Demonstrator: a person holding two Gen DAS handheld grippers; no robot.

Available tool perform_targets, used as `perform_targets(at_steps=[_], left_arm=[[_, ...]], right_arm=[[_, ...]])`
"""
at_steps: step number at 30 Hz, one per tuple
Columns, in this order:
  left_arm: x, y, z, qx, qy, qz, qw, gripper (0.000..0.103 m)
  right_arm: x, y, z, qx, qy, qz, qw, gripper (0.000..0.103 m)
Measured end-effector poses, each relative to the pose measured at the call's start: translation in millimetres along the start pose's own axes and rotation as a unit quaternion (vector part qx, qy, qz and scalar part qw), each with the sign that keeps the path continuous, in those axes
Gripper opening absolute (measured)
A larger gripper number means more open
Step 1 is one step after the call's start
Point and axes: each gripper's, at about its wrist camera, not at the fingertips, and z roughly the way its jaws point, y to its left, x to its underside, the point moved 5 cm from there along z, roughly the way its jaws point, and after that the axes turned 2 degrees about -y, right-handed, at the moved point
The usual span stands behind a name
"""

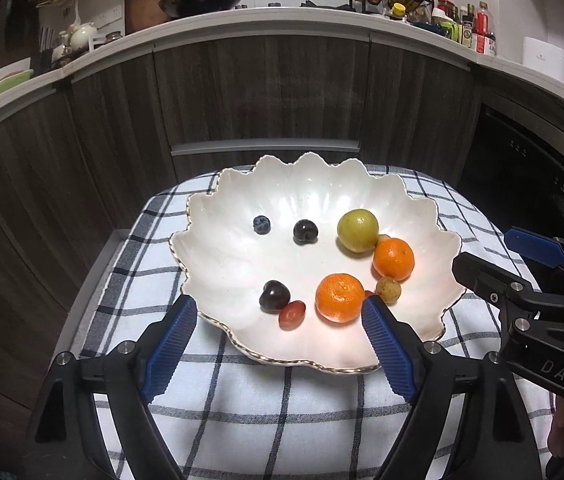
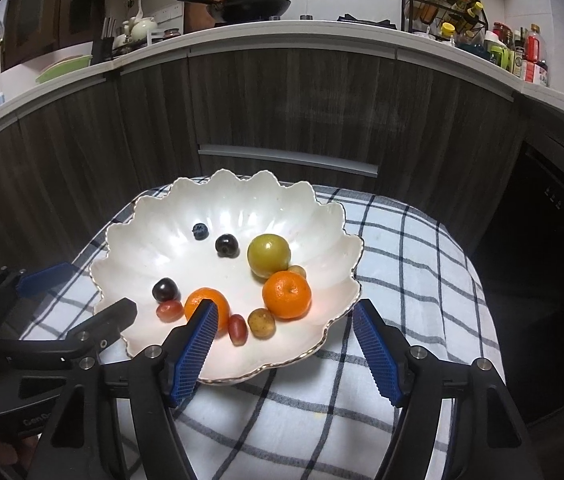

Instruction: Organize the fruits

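both my grippers hang over the near edge of the white scalloped bowl (image 1: 422,216), which sits on a checked cloth (image 1: 265,420) on a small table in front of kitchen cabinets. left gripper (image 1: 279,308) is spread wide, nothing between its fingers. right gripper (image 2: 286,314) also wide apart, nothing held; its left finger covers part of one orange in that view.

all the fruit i can see already lies inside the bowl: a blueberry (image 1: 261,225) and a dark cherry (image 1: 306,232) toward the back, a green plum (image 1: 358,231) touching the far orange (image 1: 394,259), with a small yellowish fruit (image 2: 297,270) tucked behind them. near orange (image 1: 340,298) at the front, small tan fruit (image 1: 388,289) just beside it, second dark cherry (image 1: 274,297) touching a red grape (image 1: 292,315). another red grape (image 2: 237,330) shows only in the right view.

kinds are mixed, loosely scattered. could be fruit gathered in and done, or fruit about to be sorted by kind, can't tell which. none lies on the cloth. grippers held wide and low, probably so round fruit fits between the ribbed pads.
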Motion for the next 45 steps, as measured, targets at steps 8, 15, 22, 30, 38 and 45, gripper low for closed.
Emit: perform_targets(at_steps=[8,15,22,30,38,45], left_arm=[[-1,5,-15,-0.006,-0.012,-0.008,0.9999,0.092],[1,5,-33,-0.009,-0.023,-0.008,0.9997,0.096],[5,6,-49,-0.013,-0.031,-0.009,0.9994,0.096],[11,6,-66,-0.014,-0.038,-0.01,0.9991,0.096],[22,6,-87,-0.022,-0.044,-0.009,0.9988,0.096],[31,5,-106,-0.022,-0.048,-0.004,0.9986,0.096]], right_arm=[[0,-1,-14,0.008,-0.009,0.005,1.0,0.079],[1,-1,-29,0.012,-0.017,0.01,1.0,0.08],[4,2,-44,0.013,-0.023,0.014,1.0,0.08],[13,0,-60,0.019,-0.026,0.026,0.999,0.08],[23,-1,-78,0.026,-0.029,0.035,0.999,0.08],[38,-3,-96,0.036,-0.028,0.051,0.998,0.08]])
